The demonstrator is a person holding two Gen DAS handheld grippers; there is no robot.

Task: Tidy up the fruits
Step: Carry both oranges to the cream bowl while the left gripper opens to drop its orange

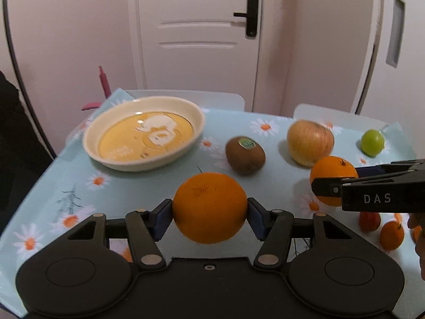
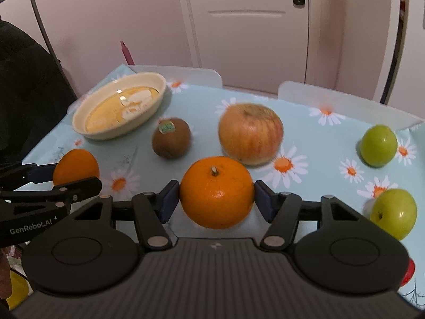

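My left gripper [image 1: 209, 207] is shut on a large orange [image 1: 209, 202], with both blue pads pressed against its sides just above the daisy-print tablecloth [image 1: 148, 186]. My right gripper [image 2: 216, 196] is shut on a second orange [image 2: 216, 194] whose stem faces up. Each gripper shows in the other's view: the right gripper [image 1: 334, 180] holds its orange [image 1: 332, 170] at the right edge, and the left gripper [image 2: 66, 175] holds its orange [image 2: 75, 166] at the left. A cream dish [image 1: 196, 117] with a yellow bottom stands at the far left, with no fruit in it.
A brown kiwi [image 2: 171, 138] with a sticker and a big yellow-red apple [image 2: 251, 133] lie behind the oranges. Two green fruits [image 2: 378, 145] [image 2: 394, 212] sit at the right. A small red fruit [image 1: 369, 220] and a small orange one [image 1: 391, 235] lie near the right. White chair backs [image 2: 345, 101] stand behind the table.
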